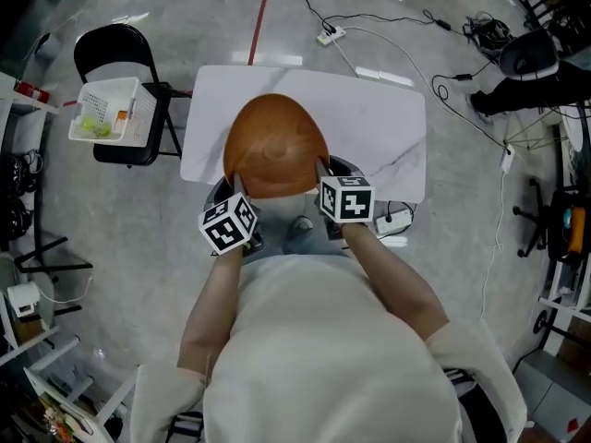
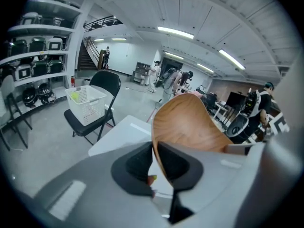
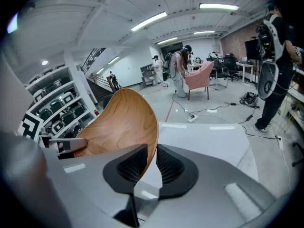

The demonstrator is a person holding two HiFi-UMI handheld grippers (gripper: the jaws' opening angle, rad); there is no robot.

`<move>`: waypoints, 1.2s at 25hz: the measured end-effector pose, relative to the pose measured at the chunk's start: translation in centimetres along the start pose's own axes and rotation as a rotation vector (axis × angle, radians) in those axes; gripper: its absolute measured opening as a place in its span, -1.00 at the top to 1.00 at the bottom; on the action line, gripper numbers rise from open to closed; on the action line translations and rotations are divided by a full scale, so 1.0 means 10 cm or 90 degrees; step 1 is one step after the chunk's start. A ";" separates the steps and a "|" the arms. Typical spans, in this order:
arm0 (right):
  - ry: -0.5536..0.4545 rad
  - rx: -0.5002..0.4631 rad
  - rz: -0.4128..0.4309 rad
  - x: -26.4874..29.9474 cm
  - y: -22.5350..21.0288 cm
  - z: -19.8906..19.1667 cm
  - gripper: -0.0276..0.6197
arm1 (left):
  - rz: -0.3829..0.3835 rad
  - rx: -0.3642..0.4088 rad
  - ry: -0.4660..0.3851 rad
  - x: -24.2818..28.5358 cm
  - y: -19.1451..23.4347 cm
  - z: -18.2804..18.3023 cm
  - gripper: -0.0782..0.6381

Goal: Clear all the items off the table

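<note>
- Wooden bowl [image 1: 275,146] was held up over the near edge of the white table [image 1: 388,118].
- Its thin rim was pinched by the left gripper [image 2: 154,161] and the right gripper [image 3: 149,164], jaws narrowly parted.

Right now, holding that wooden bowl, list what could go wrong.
The wooden bowl is pinched only by its thin rim, left hand-held gripper one side, right hand-held gripper the other; uneven hand motion could twist it loose. Cables lie on the floor beyond the table: a possible trip hazard.
</note>
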State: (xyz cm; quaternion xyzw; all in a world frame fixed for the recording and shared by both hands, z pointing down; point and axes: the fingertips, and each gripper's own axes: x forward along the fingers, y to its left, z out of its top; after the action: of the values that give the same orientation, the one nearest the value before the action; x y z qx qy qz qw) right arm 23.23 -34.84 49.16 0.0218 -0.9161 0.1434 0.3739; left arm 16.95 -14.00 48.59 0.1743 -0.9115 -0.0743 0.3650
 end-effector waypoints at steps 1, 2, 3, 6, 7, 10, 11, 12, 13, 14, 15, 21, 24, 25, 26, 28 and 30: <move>0.003 -0.008 0.008 0.05 0.10 0.02 0.73 | 0.007 -0.008 -0.004 -0.02 0.10 0.03 0.67; 0.006 -0.015 0.016 0.10 0.20 0.04 0.73 | 0.013 -0.016 -0.008 -0.04 0.20 0.06 0.67; 0.007 -0.021 0.023 0.15 0.31 0.06 0.73 | 0.019 -0.022 -0.012 -0.07 0.31 0.10 0.67; 0.012 -0.043 0.047 0.31 0.72 0.13 0.73 | 0.040 -0.041 -0.027 -0.16 0.70 0.23 0.67; 0.014 -0.050 0.056 0.37 0.86 0.16 0.73 | 0.047 -0.048 -0.031 -0.19 0.85 0.28 0.68; 0.019 -0.069 0.079 0.54 1.31 0.25 0.73 | 0.066 -0.066 -0.040 -0.28 1.27 0.43 0.68; 0.019 -0.073 0.086 0.60 1.45 0.28 0.73 | 0.072 -0.071 -0.043 -0.31 1.41 0.48 0.68; 0.019 -0.077 0.092 0.66 1.60 0.32 0.73 | 0.077 -0.075 -0.046 -0.33 1.55 0.54 0.67; 0.020 -0.080 0.098 0.72 1.75 0.35 0.73 | 0.082 -0.078 -0.049 -0.35 1.69 0.59 0.67; 0.020 -0.084 0.104 0.78 1.89 0.38 0.73 | 0.087 -0.082 -0.052 -0.37 1.83 0.65 0.67; 0.021 -0.087 0.110 0.85 2.03 0.41 0.73 | 0.092 -0.085 -0.055 -0.38 1.96 0.71 0.67; 0.030 -0.114 0.138 1.22 2.79 0.51 0.73 | 0.123 -0.110 -0.066 -0.45 2.73 0.94 0.68; 0.034 -0.126 0.149 1.37 3.12 0.56 0.73 | 0.138 -0.122 -0.070 -0.48 3.05 1.03 0.68; 0.035 -0.130 0.152 1.42 3.23 0.58 0.73 | 0.141 -0.127 -0.071 -0.49 3.16 1.06 0.68; 0.036 -0.134 0.156 1.46 3.33 0.60 0.73 | 0.145 -0.131 -0.071 -0.50 3.25 1.08 0.68; 0.038 -0.142 0.161 1.55 3.52 0.62 0.73 | 0.150 -0.138 -0.073 -0.51 3.44 1.13 0.68; 0.041 -0.147 0.165 1.62 3.69 0.64 0.73 | 0.156 -0.144 -0.074 -0.54 3.61 1.18 0.68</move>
State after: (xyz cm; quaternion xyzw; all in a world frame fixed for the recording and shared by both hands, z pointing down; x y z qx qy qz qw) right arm 1.80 -0.13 46.95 -0.1441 -0.9092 0.0847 0.3813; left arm 2.88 21.62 46.14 0.0152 -0.9313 -0.1415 0.3354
